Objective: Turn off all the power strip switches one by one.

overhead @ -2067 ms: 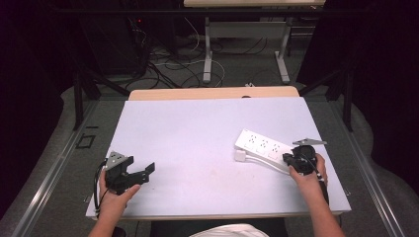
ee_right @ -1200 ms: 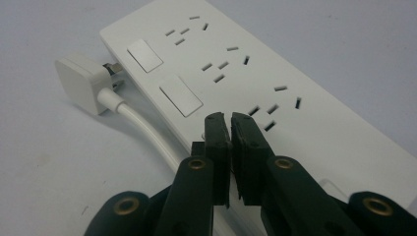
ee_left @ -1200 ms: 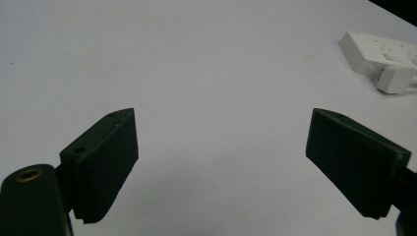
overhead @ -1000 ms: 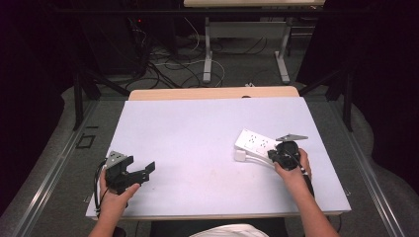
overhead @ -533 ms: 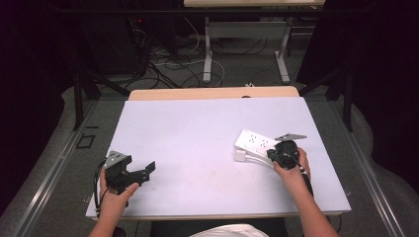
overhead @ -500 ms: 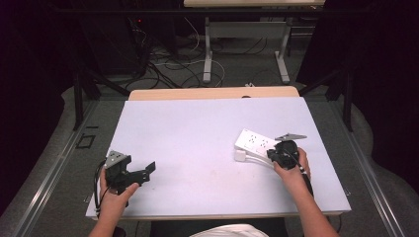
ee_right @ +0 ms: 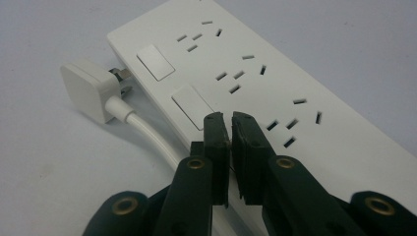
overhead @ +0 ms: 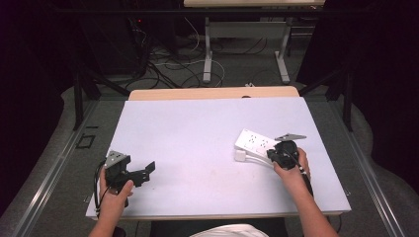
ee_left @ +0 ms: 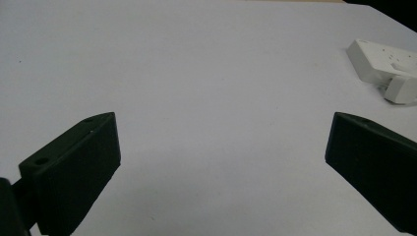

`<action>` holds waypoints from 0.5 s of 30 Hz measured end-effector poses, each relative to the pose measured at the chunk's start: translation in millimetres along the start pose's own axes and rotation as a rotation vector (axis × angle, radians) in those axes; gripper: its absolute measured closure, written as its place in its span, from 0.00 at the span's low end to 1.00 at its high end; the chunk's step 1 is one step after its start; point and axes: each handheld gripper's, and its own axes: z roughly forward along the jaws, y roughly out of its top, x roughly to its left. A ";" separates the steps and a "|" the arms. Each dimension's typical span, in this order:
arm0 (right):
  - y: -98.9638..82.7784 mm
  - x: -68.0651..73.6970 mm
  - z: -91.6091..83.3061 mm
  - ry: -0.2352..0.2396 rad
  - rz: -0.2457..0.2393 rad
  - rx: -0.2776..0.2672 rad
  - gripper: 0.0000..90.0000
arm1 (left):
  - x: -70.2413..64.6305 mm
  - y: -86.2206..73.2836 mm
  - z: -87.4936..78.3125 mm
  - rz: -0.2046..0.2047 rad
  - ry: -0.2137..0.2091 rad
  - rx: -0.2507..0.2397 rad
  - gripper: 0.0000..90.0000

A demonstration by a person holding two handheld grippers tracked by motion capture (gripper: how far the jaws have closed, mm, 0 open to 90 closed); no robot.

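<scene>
On the table's [overhead: 197,123] right side, right gripper [ee_right: 231,120] clenched, tips at a rocker switch [ee_right: 192,105] on the power strip [ee_right: 275,88]; press looks underway. Plug [ee_right: 88,88] lies loose beside it. Left gripper [ee_left: 221,147] released, idle.

The left gripper [overhead: 143,172] sat low with jaws spread wide. The right gripper [ee_right: 230,123] pointed down, jaws pinched together.
</scene>
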 end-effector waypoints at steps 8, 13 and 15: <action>-0.3 0.1 -0.1 -0.003 -0.001 -0.003 0.95 | 0.3 -0.5 0.3 0.001 0.009 0.013 0.00; -0.6 0.0 0.2 -0.001 0.001 -0.005 0.95 | 0.4 -0.6 0.7 0.000 0.011 0.012 0.00; -0.9 0.1 0.5 0.008 0.001 -0.003 0.99 | 0.4 -0.6 0.7 0.000 0.012 0.014 0.00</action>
